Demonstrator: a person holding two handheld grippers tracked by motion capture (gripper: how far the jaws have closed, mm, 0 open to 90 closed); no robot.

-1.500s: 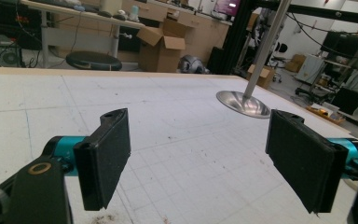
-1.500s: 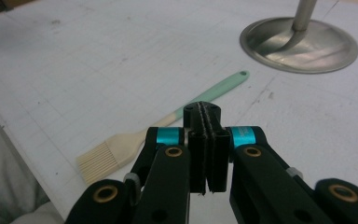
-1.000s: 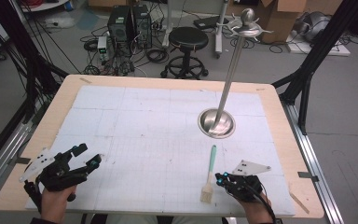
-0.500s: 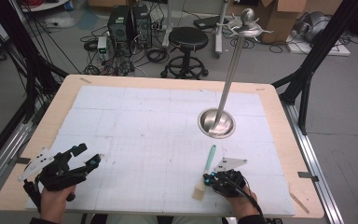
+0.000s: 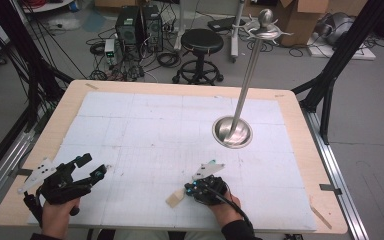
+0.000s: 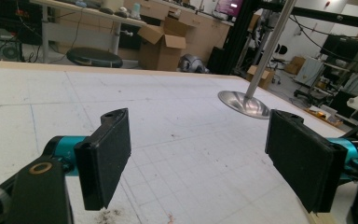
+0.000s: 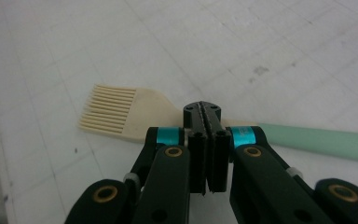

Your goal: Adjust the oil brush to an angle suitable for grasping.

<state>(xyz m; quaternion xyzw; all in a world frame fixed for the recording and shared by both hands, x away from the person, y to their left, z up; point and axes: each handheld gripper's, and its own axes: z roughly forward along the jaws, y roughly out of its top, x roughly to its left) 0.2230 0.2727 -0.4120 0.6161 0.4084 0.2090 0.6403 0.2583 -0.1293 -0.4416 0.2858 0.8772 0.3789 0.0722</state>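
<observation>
A wooden table (image 5: 300, 130) covered with a white gridded mat (image 5: 145, 130) is seen from above. A person's two hands come in from the near edge, each holding a black two-jaw tool.

The left gripper (image 5: 97, 167) sits at the near left corner of the mat, just above it. In the left gripper view its flat black jaws stand wide apart with only bare mat between them, so it is released and holds nothing.

The right gripper (image 5: 189, 190) is near the middle of the near edge. In the right gripper view (image 7: 206, 140) its jaws are pressed together with no gap, directly above the neck of a pastry brush (image 7: 135, 114). Whether they pinch the brush or are merely closed over it cannot be told.

The brush lies flat on the mat, its cream comb-like bristles (image 5: 174, 200) pointing toward the near left and its pale green handle (image 7: 321, 142) running the opposite way.

Far right on the mat stands a metal pole (image 5: 245, 85) on a round shiny base (image 5: 232, 132), well apart from both grippers.

No readable writing or brand marks can be made out.
</observation>
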